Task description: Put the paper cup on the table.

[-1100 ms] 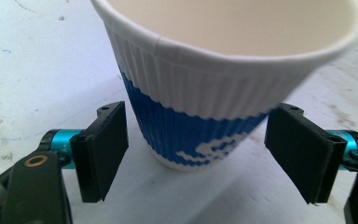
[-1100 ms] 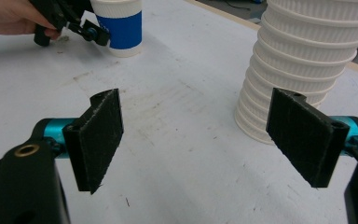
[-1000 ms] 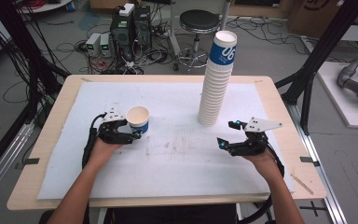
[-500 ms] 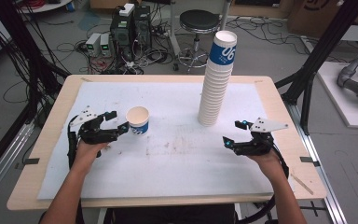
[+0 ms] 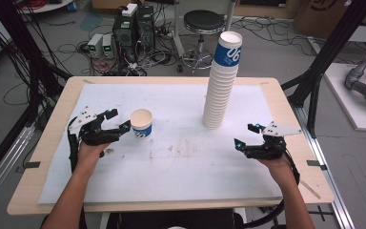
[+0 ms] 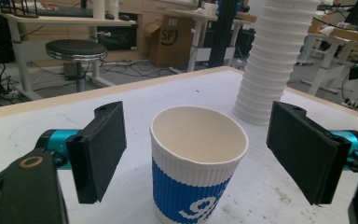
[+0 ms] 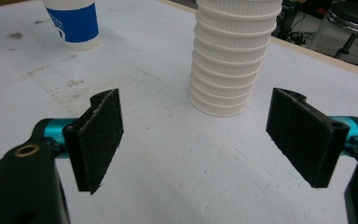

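A white paper cup with a blue band (image 5: 141,123) stands upright on the white sheet, left of centre. My left gripper (image 5: 118,119) sits just left of it. Its jaws have just been opening and now stand open. In the left gripper view the cup (image 6: 198,163) rises between the two black pads (image 6: 100,149), touching neither. A tall stack of white cups (image 5: 221,86) stands right of centre. My right gripper (image 5: 245,135) hovers open and empty to the stack's right front. In the right gripper view the stack (image 7: 235,51) is ahead and the single cup (image 7: 74,23) far left.
A white sheet (image 5: 181,162) covers the wooden table (image 5: 290,105). Beyond the far edge are a black stool (image 5: 205,21), computer boxes (image 5: 133,24) and floor cables. A black frame post (image 5: 314,81) stands at the right.
The left gripper let go of the cup and drew back to the left; the cup stays upright where it was. The right gripper has barely moved.
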A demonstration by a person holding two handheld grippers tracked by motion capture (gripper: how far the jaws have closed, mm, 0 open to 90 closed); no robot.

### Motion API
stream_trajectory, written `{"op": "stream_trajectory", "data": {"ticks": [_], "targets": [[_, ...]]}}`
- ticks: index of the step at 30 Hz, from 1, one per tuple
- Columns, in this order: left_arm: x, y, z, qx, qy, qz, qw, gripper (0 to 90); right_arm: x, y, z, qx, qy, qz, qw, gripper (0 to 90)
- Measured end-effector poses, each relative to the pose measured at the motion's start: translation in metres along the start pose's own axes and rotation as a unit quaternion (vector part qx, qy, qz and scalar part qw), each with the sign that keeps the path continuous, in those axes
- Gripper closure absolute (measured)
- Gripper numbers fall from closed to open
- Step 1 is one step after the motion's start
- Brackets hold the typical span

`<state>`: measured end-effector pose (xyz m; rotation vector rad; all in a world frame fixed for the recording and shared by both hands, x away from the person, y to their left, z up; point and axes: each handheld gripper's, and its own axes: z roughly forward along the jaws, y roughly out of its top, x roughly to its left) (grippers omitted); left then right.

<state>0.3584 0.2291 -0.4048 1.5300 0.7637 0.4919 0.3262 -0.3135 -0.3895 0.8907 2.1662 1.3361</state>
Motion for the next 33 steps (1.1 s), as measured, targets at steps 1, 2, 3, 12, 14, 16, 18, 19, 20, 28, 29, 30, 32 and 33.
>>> {"op": "stream_trajectory", "data": {"ticks": [1,2,3,12,14,16,18,19,20,28,29,30,32,33], "targets": [[0.0,0.001,-0.001,0.0,0.0,0.003,1.0,19.9,0.001,0.0,0.0,-0.002,-0.001,0.001,1.0,19.1],[-0.001,0.001,-0.001,0.0,-0.002,0.004,1.0,19.9,0.001,0.0,0.0,-0.001,-0.001,-0.001,1.0,19.1],[-0.001,0.001,-0.002,-0.001,-0.002,0.006,1.0,19.9,0.002,0.001,-0.001,0.0,-0.001,-0.002,1.0,19.1],[-0.004,-0.001,-0.007,-0.003,-0.003,0.008,1.0,19.9,0.001,0.002,-0.003,-0.007,-0.005,0.001,1.0,19.1],[-0.004,-0.001,-0.008,-0.001,-0.003,0.009,1.0,19.9,0.001,0.003,-0.003,-0.007,-0.006,0.002,1.0,19.1],[-0.004,-0.001,-0.009,0.0,-0.003,0.01,0.9999,19.8,0.0,0.002,-0.003,-0.007,-0.007,0.002,0.9999,19.1],[-0.004,-0.002,-0.009,-0.002,-0.004,0.009,1.0,19.9,0.0,0.002,-0.003,-0.006,-0.009,-0.001,0.9999,19.1],[-0.004,-0.002,-0.009,-0.002,-0.004,0.009,1.0,19.9,0.0,0.002,-0.003,-0.006,-0.009,-0.001,0.9999,19.1],[-0.004,-0.002,-0.009,0.0,-0.004,0.01,0.9999,19.9,0.0,0.002,-0.003,-0.005,-0.01,-0.001,0.9999,19.1],[-0.002,-0.003,-0.01,-0.003,-0.005,0.007,1.0,19.9,-0.002,0.001,-0.003,-0.009,-0.012,-0.001,0.9999,19.1],[-0.002,-0.003,-0.01,-0.003,-0.004,0.006,1.0,19.9,-0.002,0.001,-0.003,-0.008,-0.011,-0.001,0.9999,19.1],[-0.001,-0.003,-0.01,-0.002,-0.004,0.006,1.0,19.9,-0.002,0.001,-0.003,-0.007,-0.011,0.001,0.9999,19.1],[0.001,-0.004,-0.011,0.0,-0.001,0.004,1.0,19.9,-0.002,0.001,-0.003,-0.007,-0.011,0.001,0.9999,19.1],[0.001,-0.004,-0.011,0.0,-0.001,0.004,1.0,19.8,-0.002,0.001,-0.003,-0.007,-0.011,0.001,0.9999,19.1]]}}
